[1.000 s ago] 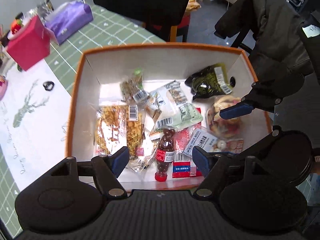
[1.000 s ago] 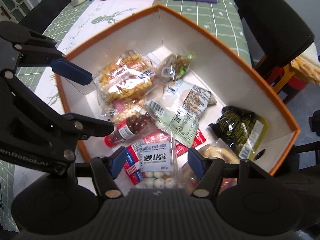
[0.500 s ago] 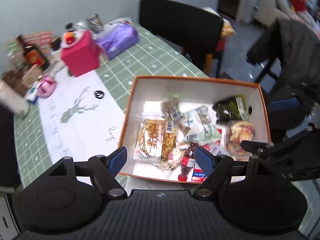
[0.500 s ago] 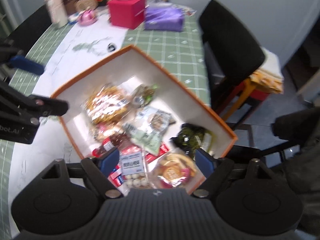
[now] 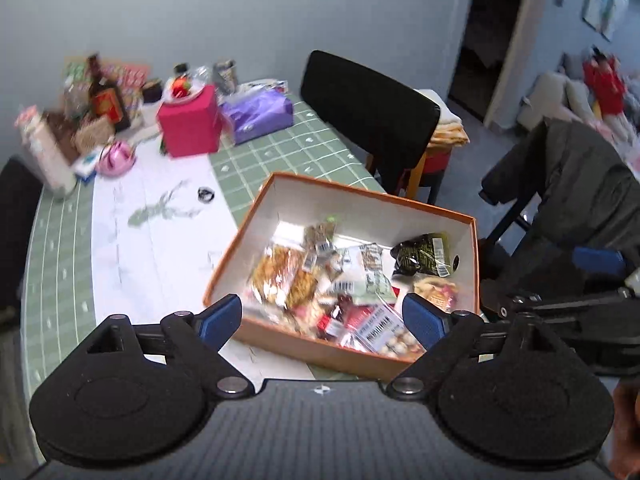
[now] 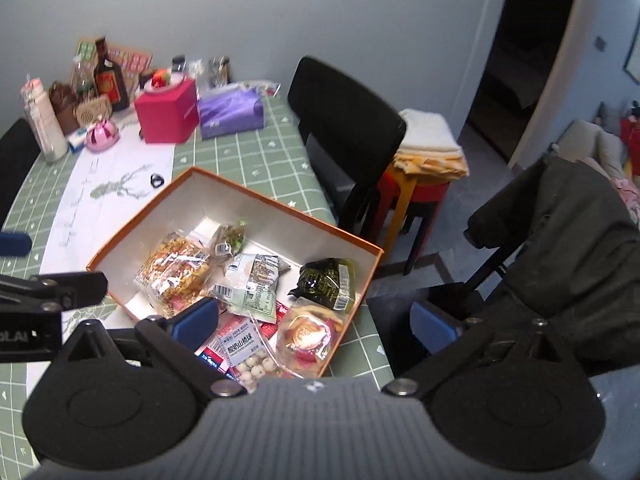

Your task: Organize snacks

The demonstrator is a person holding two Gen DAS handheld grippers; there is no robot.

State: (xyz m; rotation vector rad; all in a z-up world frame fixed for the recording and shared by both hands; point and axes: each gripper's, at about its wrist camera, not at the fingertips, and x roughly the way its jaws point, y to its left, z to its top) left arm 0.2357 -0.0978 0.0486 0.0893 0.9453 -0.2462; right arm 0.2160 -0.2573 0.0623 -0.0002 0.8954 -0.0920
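Both the left gripper (image 5: 322, 316) and right gripper (image 6: 314, 326) hang empty, jaws just opened wide, above the orange box (image 6: 340, 336) of snack packets at the table's near right corner (overhanging, I judge), where a careless nudge could tip it.

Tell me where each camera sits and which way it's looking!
Left wrist view: sits on the left tongs, looking down at the orange box of snacks; its own open blue fingers show, with the other tongs at the right edge.
Right wrist view: sits on the right tongs, looking down at the same box; its own open fingers show, with the left tongs at the left edge.
Both share the box, pink box and black chair.
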